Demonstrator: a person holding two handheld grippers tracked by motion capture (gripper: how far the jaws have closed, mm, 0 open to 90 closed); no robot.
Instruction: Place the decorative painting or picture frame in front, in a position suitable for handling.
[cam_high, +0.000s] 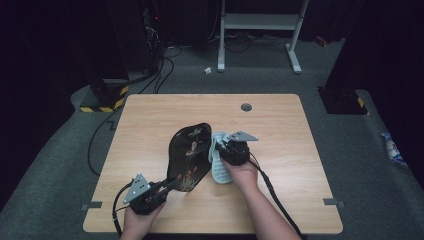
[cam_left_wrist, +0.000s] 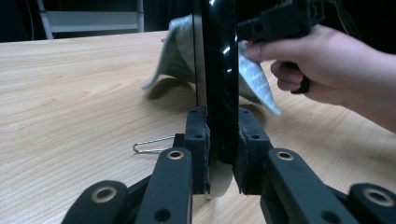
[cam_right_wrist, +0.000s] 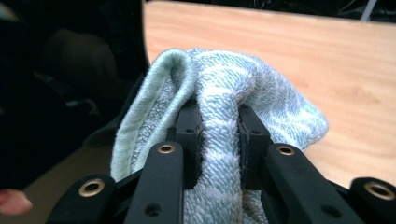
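— Left tongs (cam_left_wrist: 223, 154)?
— Clamped on the rim of the black tray (cam_high: 189, 156), which is held on edge above the surface (cam_high: 150, 125).
— Right tongs (cam_right_wrist: 218, 140)?
— Closed on a bunched towel (cam_right_wrist: 243, 98), pressed against the tray's right face.

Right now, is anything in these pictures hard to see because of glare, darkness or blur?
High view: the wooden table is evenly lit, but the room around it falls into black. Left gripper view: bright glints run down the glossy black tray, held on edge, and the cloth behind it is soft. Right gripper view: the cloth's weave is sharp between the tool jaws, while the dark left side shows almost nothing.
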